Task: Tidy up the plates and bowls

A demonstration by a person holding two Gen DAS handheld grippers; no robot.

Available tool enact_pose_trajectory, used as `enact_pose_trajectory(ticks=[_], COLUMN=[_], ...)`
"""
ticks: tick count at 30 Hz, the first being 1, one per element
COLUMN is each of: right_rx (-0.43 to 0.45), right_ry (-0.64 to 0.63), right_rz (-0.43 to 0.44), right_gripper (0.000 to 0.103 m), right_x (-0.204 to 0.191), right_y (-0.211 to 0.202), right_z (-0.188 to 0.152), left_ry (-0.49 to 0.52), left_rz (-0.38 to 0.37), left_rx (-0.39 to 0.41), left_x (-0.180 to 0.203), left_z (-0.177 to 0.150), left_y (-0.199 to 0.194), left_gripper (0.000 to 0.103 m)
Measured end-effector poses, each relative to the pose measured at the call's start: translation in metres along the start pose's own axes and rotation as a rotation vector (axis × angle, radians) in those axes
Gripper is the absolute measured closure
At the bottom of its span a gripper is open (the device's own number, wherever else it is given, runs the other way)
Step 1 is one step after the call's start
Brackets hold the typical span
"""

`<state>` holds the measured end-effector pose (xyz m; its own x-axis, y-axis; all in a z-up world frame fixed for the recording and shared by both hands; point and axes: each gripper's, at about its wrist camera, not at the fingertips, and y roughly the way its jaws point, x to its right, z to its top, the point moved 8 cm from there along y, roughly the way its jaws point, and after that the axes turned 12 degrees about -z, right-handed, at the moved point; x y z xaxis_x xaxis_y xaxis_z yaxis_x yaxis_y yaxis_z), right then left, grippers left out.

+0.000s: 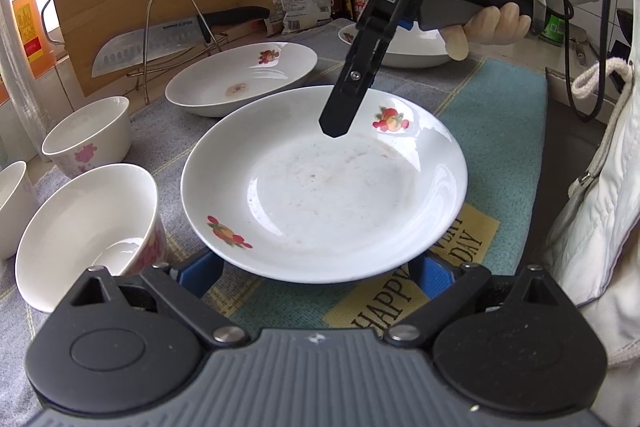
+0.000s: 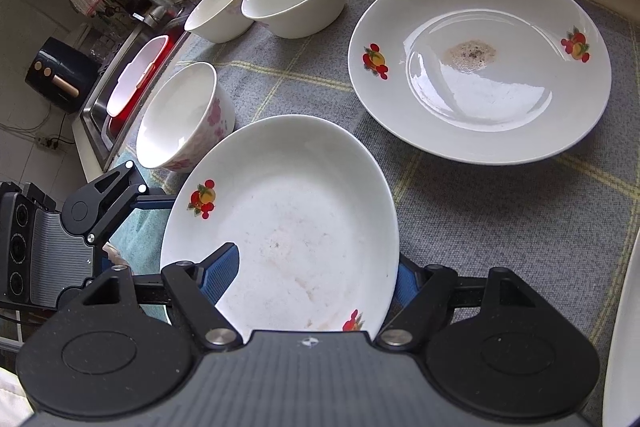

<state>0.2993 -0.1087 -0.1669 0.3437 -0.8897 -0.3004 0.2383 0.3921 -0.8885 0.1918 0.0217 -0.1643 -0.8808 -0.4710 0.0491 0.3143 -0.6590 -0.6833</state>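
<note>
Left wrist view: left tongs [image 1: 320,273] open wide, blue pads either side of the near rim of a white fruit-print plate [image 1: 324,183]; plate raised over the cloth-covered surface [image 1: 500,107]. Right tongs [image 1: 336,125] come down onto its far rim, closed. 2nd plate [image 1: 240,77] lies far left, 3 bowls at left.

Right wrist view: right tongs [image 2: 318,279] grip the near rim of the same plate [image 2: 280,227], 1 pad above, 1 below. Left tongs [image 2: 132,195] sit at left.
</note>
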Motion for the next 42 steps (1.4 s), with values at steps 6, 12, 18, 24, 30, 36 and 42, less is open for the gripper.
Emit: enact_pose_trajectory(ticks=[6, 12, 18, 24, 30, 36, 42], right_rx=[0.016, 0.034, 0.063, 0.100, 0.129, 0.156, 0.171], right_ry=[-0.001, 0.002, 0.017, 0.043, 0.088, 0.137, 0.189], right_rz=[-0.010, -0.023, -0.039, -0.065, -0.096, -0.135, -0.169], right_gripper=[0.020, 0.020, 0.020, 0.020, 0.020, 0.020, 0.020], right_x=[-0.001, -0.001, 0.009, 0.028, 0.055, 0.088, 0.124], right_y=[-0.010, -0.021, -0.036, -0.056, -0.074, -0.092, -0.108], right_z=[-0.001, -0.006, -0.010, -0.016, -0.024, -0.033, -0.043], left_ry=[0.007, 0.014, 0.034, 0.073, 0.117, 0.157, 0.193], left_rz=[-0.003, -0.014, -0.033, -0.055, -0.092, -0.141, -0.182], left_rx=[-0.003, -0.011, -0.011, -0.002, 0.002, 0.003, 0.008], left_x=[0.003, 0.009, 0.014, 0.023, 0.031, 0.031, 0.040], left_z=[0.005, 0.014, 0.029, 0.050, 0.074, 0.100, 0.124], left_y=[-0.004, -0.008, -0.007, 0.002, 0.022, 0.048, 0.075], left_gripper=[0.005, 0.005, 0.005, 0.005, 0.005, 0.005, 0.005])
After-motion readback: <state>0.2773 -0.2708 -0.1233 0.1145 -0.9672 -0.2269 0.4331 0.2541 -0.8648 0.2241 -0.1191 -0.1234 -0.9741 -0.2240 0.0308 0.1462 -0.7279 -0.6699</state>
